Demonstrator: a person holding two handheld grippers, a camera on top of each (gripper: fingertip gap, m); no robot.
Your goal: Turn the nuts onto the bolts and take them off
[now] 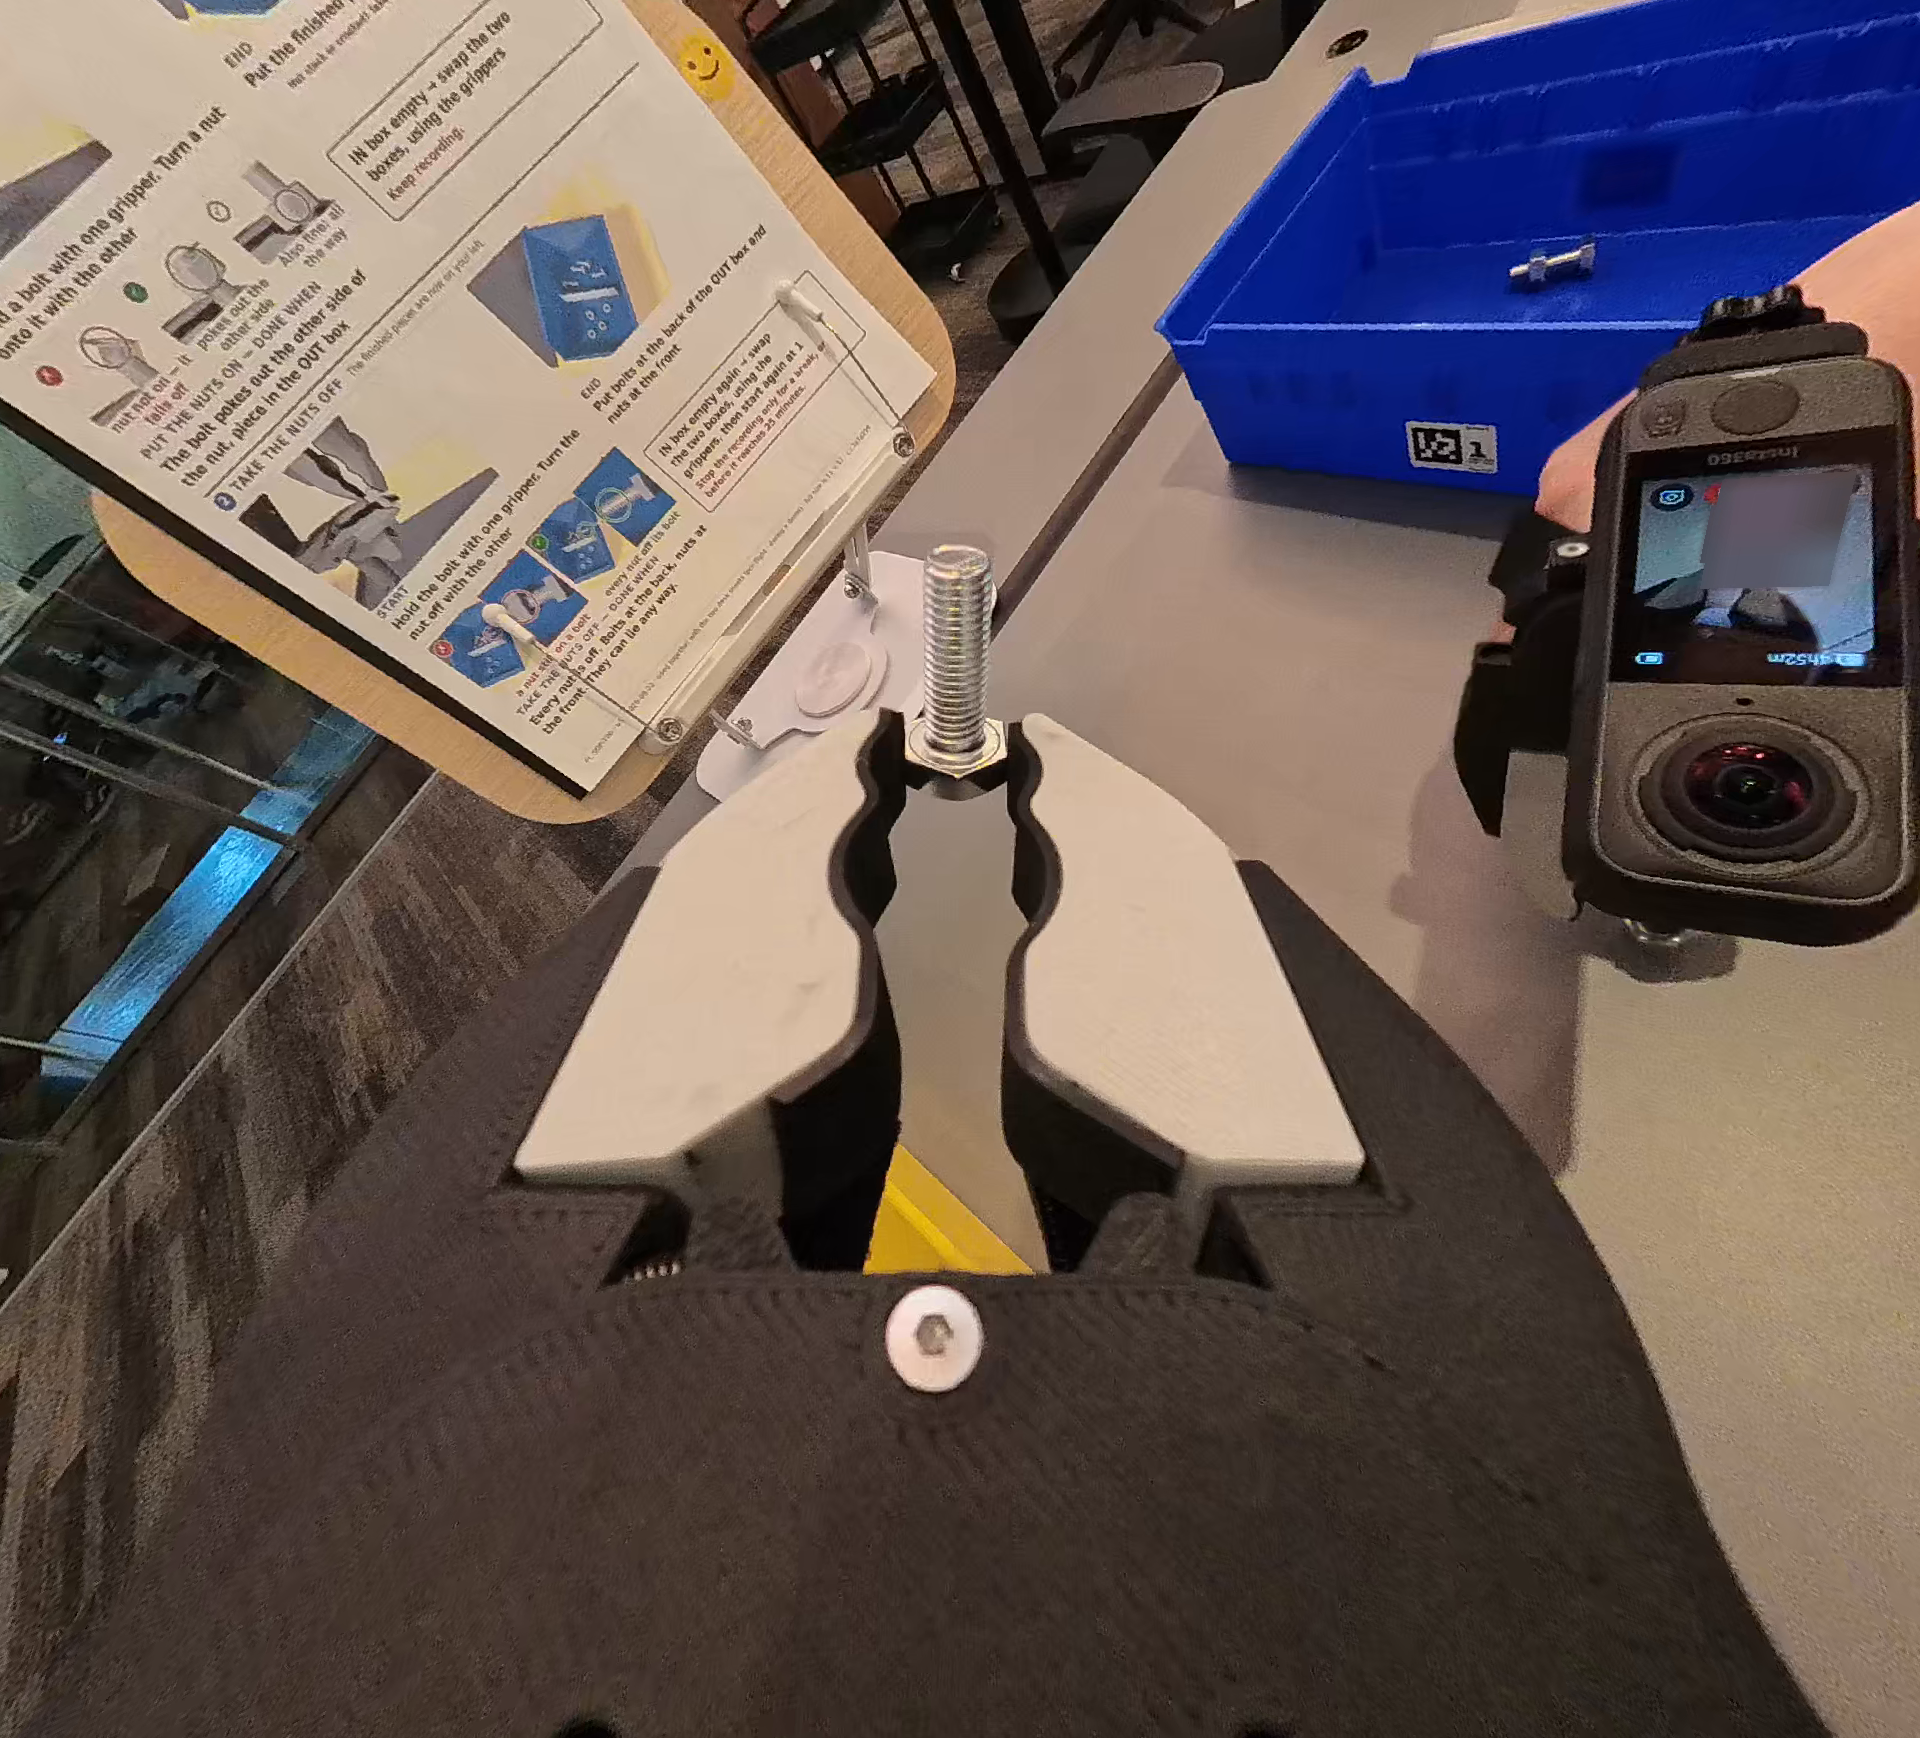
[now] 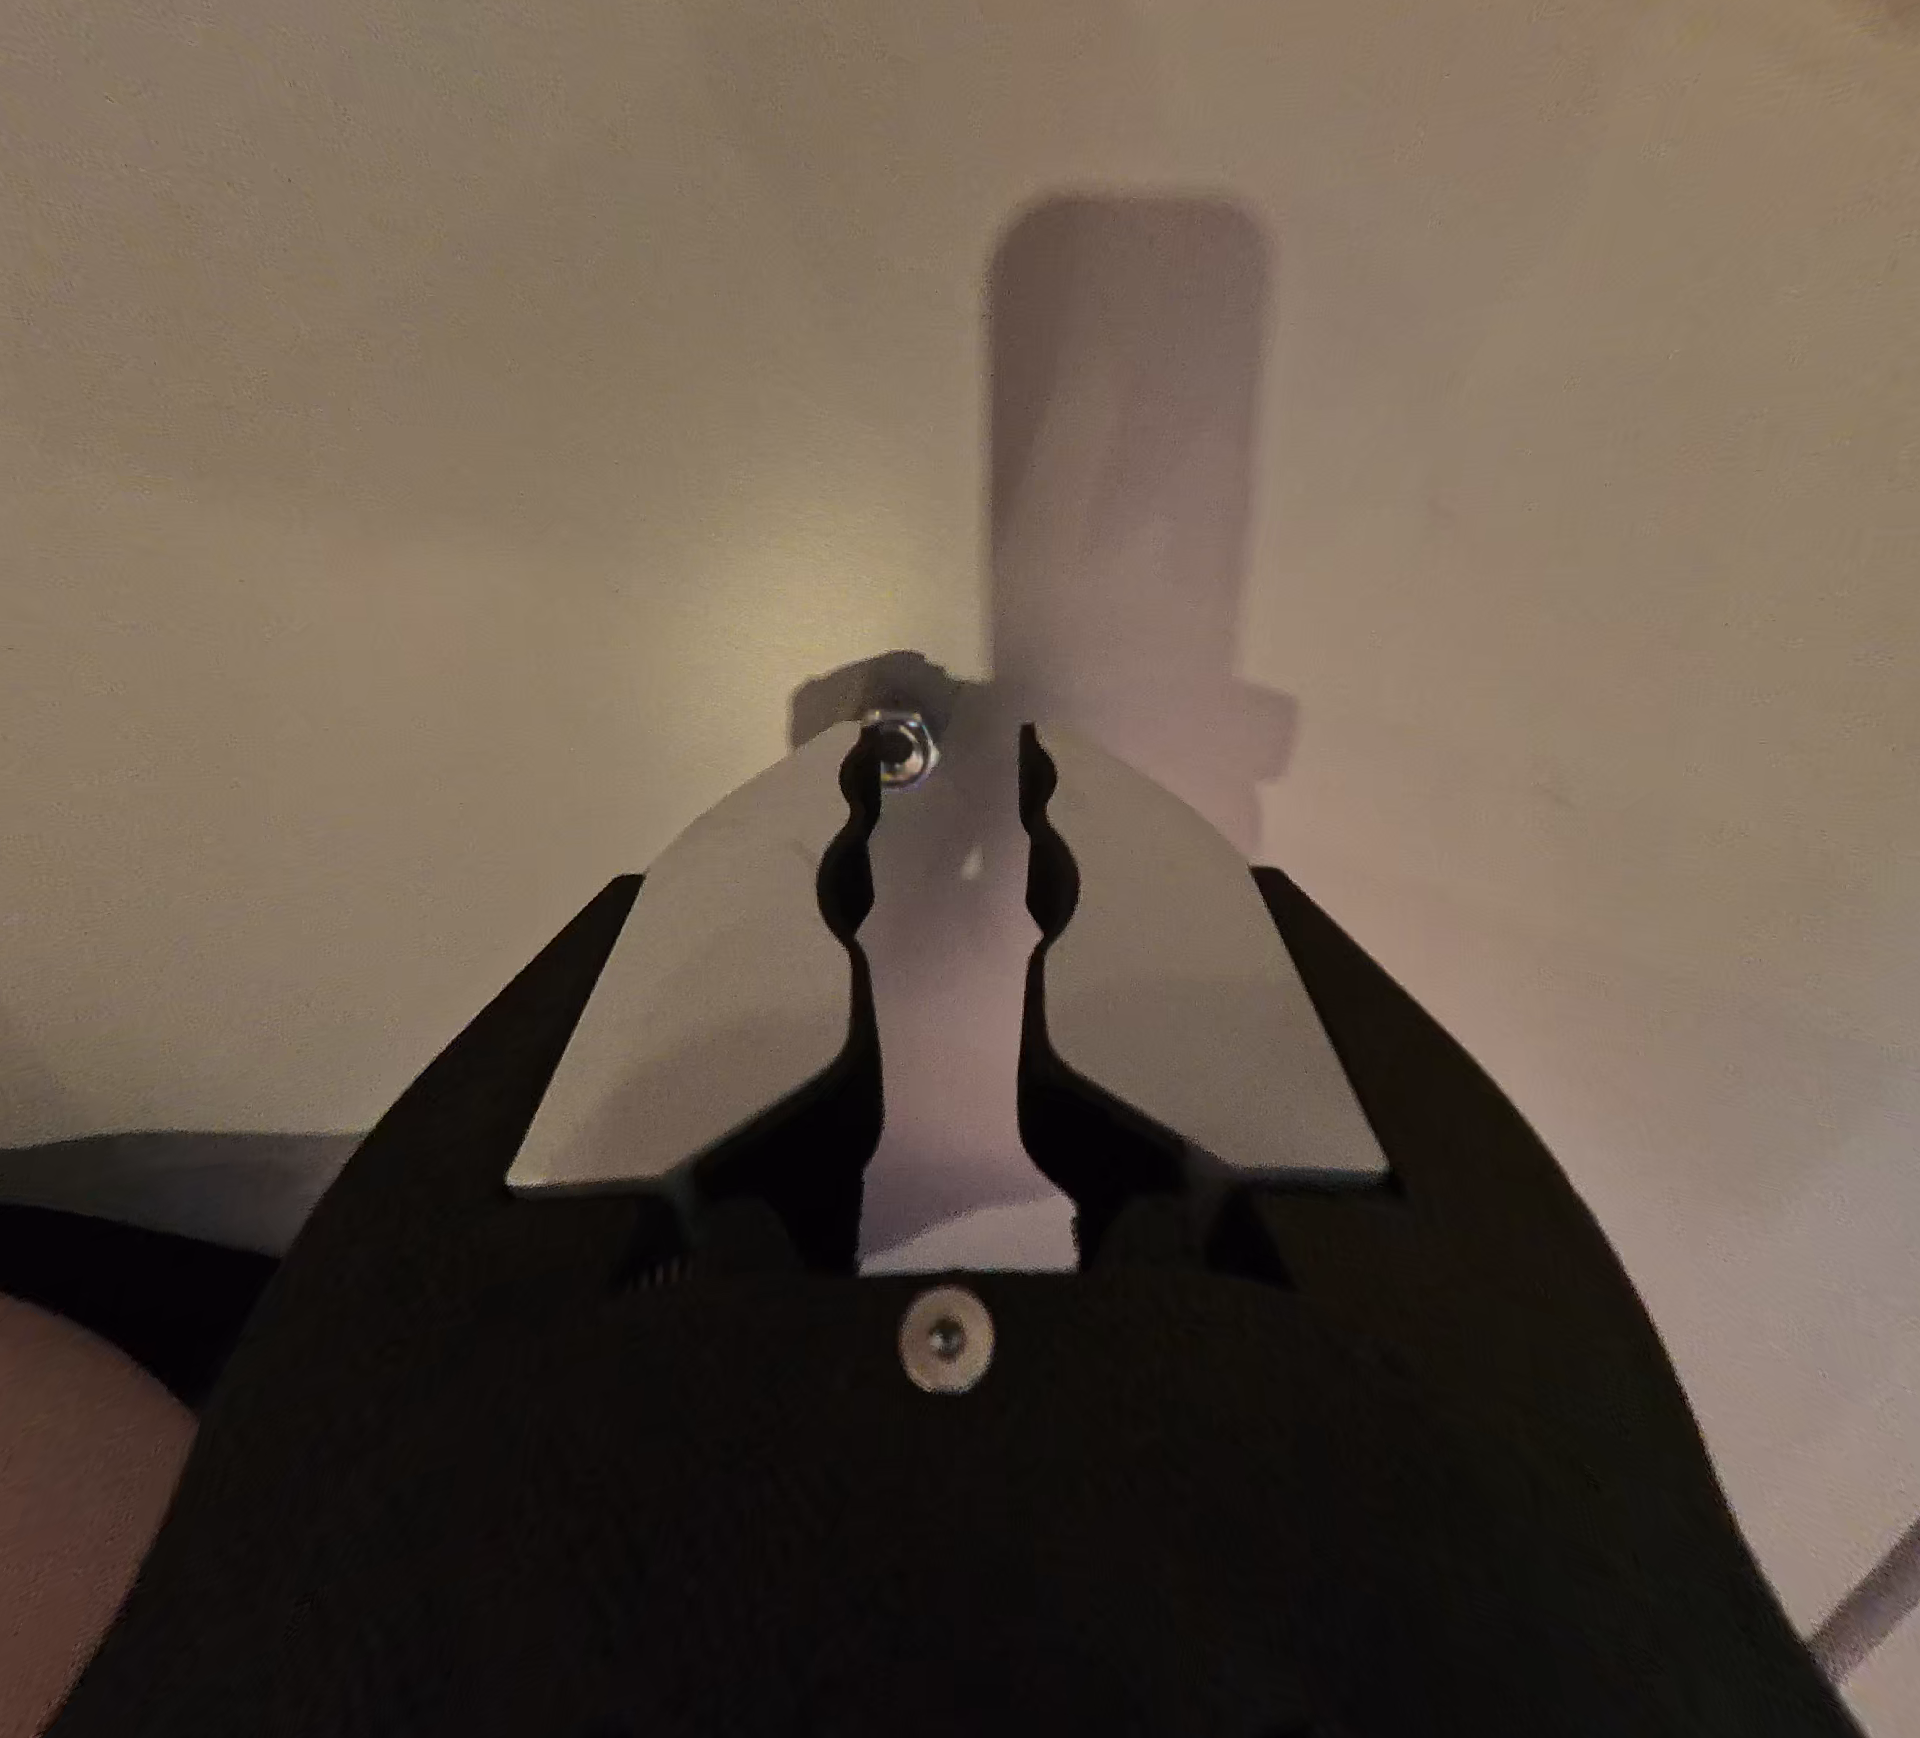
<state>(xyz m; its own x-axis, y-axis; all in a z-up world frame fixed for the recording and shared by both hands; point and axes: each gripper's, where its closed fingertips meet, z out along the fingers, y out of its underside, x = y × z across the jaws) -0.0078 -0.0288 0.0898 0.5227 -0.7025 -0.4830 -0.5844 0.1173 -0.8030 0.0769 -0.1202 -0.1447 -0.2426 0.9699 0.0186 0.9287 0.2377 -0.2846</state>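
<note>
A: What is the setting?

B: A grey table [image 1: 1299,649] in an office, with chairs and a cart on the far floor. An instruction board [image 1: 436,317] stands at the far left; a blue box [image 1: 1299,358] sits at the far right, holding one bolt with a nut already on it [image 1: 1550,263].

A: How is the left tool [image 1: 951,753] engaged?

B: Its tips pinch the head end of a bolt [image 1: 956,639], thread pointing straight away. Held so, the free end is presumably offered for a nut to be turned on.

A: And the right tool [image 2: 940,753]?

B: Its jaws stand spread and point down at the bare table. A small nut [image 2: 906,753] lies against the inner face of the left fingertip [image 2: 821,784]; the other finger is clear of it. It is poised to close, probably to pick the nut up.

A: Where is it in the left view?

B: At the near right, its camera [image 1: 1745,649] facing the viewer, with a hand [image 1: 1569,467] behind.
</note>
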